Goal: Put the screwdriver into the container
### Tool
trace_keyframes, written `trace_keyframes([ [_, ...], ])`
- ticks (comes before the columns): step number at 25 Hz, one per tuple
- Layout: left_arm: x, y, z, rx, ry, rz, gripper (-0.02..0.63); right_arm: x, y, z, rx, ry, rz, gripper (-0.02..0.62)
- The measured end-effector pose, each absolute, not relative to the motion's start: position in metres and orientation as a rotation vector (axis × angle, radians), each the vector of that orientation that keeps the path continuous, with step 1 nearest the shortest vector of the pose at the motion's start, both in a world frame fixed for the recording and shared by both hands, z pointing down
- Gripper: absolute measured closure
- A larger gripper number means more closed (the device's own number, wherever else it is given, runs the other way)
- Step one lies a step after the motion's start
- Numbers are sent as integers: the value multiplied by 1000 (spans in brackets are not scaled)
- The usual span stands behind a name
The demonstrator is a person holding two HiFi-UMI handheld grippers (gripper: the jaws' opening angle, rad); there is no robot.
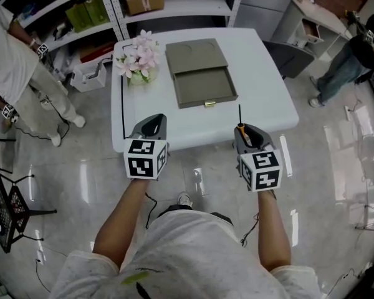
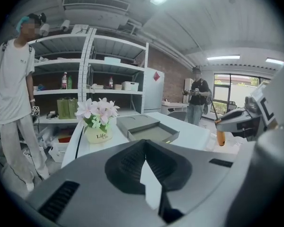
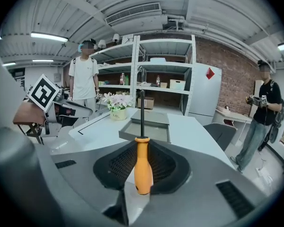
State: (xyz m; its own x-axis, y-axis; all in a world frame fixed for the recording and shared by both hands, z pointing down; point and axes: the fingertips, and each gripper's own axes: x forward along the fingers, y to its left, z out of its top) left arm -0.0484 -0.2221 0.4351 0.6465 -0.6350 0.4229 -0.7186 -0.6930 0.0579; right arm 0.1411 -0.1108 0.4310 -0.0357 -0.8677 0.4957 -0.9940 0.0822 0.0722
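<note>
Short of the table [image 1: 271, 101], the right hand-held gripper [image 1: 248, 134] pinches the screwdriver [image 3: 142, 164] by its handle alone, so it could slip before reaching the container [image 1: 199, 73]; the left hand-held gripper [image 1: 151, 128] is closed and empty.

We find the container [image 1: 200, 73] on the counter [image 1: 268, 98] at upper centre of the frame, the flower pot [image 1: 139, 62] just left of it, shelves [image 1: 174, 4] behind along the top, and at the counter's near edge the left hand-held gripper [image 1: 151, 125] left of the right hand-held gripper [image 1: 245, 133], which has the screwdriver [image 1: 240, 118] in it.
</note>
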Motion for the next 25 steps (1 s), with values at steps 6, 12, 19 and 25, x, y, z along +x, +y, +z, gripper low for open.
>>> trace_keyframes([
  [6, -44, -245, 440, 2645, -1086, 553, 603, 148, -142, 428, 1694, -1946, 355, 522],
  [12, -38, -265, 446, 2639, -1079, 556, 603, 151, -179, 428, 1492, -1944, 300, 522],
  [19, -28, -289, 453, 2615, -1117, 552, 603, 151, -228, 438, 1250, -1940, 229, 522],
  [25, -18, -314, 465, 2553, -1175, 562, 603, 157, -267, 456, 1080, -1946, 234, 522],
])
